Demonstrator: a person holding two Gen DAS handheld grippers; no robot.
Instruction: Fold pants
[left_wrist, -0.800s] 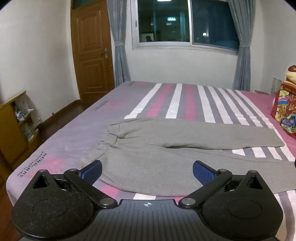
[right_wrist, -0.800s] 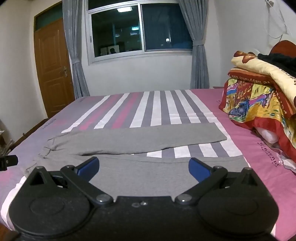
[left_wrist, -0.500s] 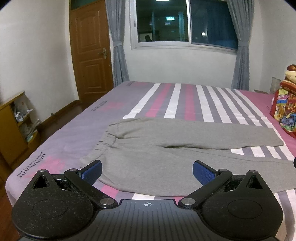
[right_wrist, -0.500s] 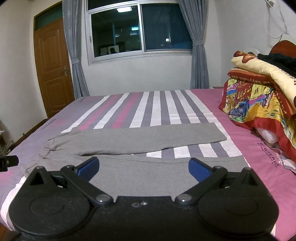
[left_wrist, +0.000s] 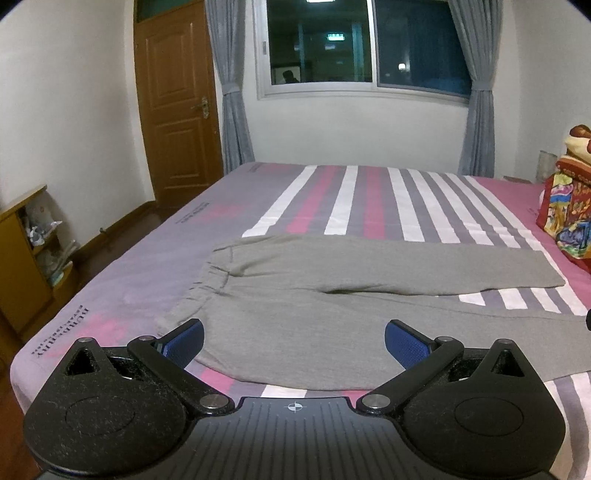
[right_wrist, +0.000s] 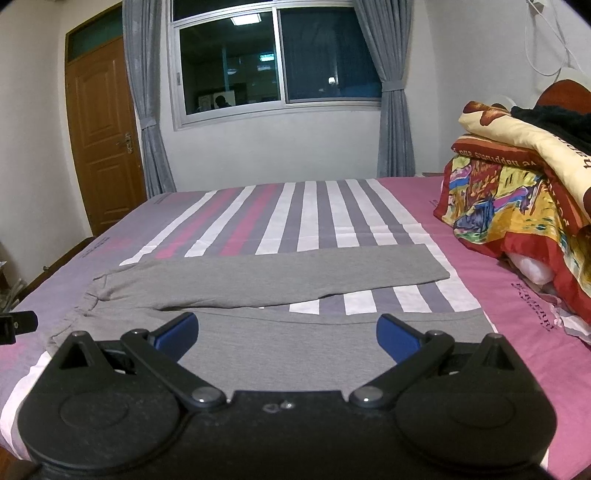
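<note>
Grey pants (left_wrist: 314, 295) lie flat on the striped bed (left_wrist: 369, 199), waistband at the left, both legs stretched to the right with a narrow gap between them. In the right wrist view the same pants (right_wrist: 280, 273) end at the leg cuffs near the pink edge. My left gripper (left_wrist: 293, 341) hovers open above the near leg by the waist, blue pads wide apart, nothing between them. My right gripper (right_wrist: 286, 332) is open too, over the near leg farther right, and holds nothing. A black tip of the left gripper (right_wrist: 16, 325) shows at the left edge.
A pile of colourful folded blankets (right_wrist: 517, 206) sits on the bed at the right. A wooden door (left_wrist: 177, 110) and a low shelf (left_wrist: 26, 254) stand at the left; a curtained window (left_wrist: 369, 48) fills the far wall. The bed's far half holds only the sheet.
The left wrist view has shifted slightly, so the pants sit a little lower and farther right in it. The right gripper has stayed still. Both jaws remain wide.
</note>
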